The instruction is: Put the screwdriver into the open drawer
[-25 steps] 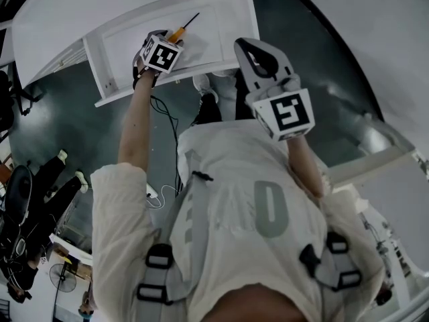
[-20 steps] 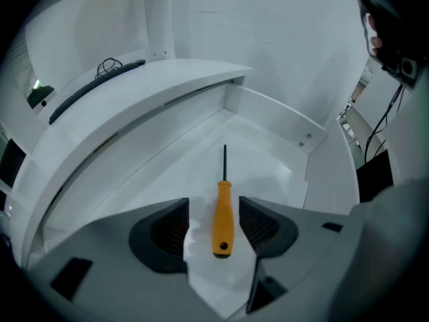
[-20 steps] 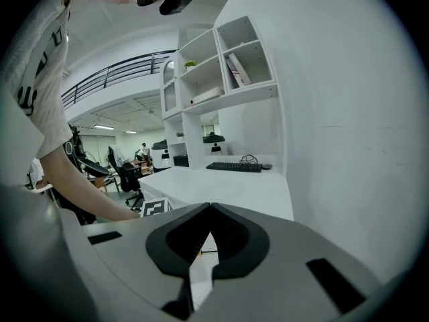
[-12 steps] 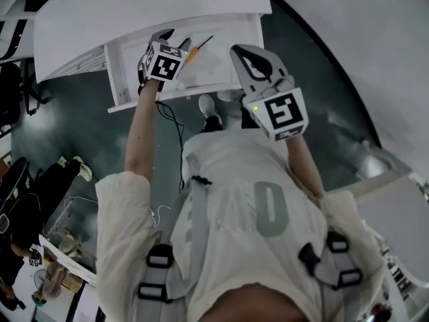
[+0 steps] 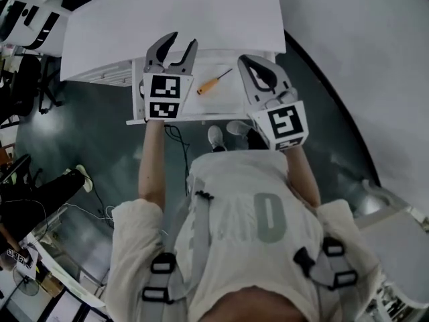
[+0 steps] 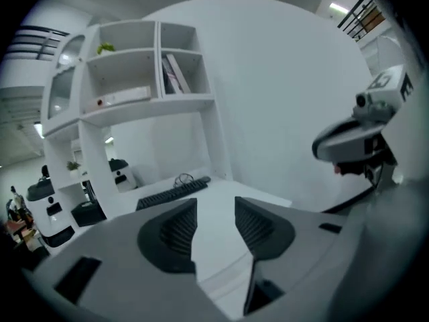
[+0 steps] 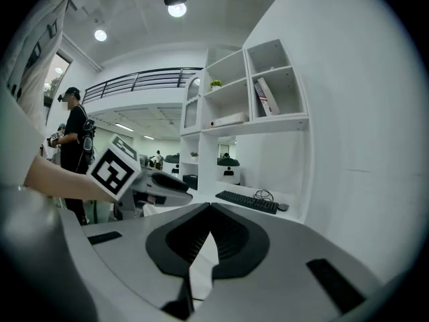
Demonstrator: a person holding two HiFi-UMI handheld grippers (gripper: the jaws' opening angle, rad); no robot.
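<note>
**Screwdriver lies in the drawer, both claws clear of it**

The screwdriver (image 5: 214, 81) rests flat on the floor of the open drawer (image 5: 221, 116). Its orange handle points toward the person and its thin shaft angles away to the right. Nothing touches it, so the task looks done.

The left claw (image 5: 185, 40) is above the drawer's left part, over the edge of the worktop (image 5: 167, 15). Its jaws are apart and closing, with nothing between them; its own view shows only the white worktop through the gap. The right claw (image 5: 248, 62) is over the drawer's right end. Its jaws are together at the tips and it holds nothing.

If the tool had to be picked up again, it would likely be light and rigid. Being round, it would probably roll on the smooth drawer floor. The handle is the thicker part and the better place to grip, taken across its width near the middle. The slim metal shaft would probably slip or pivot between the pads.
</note>
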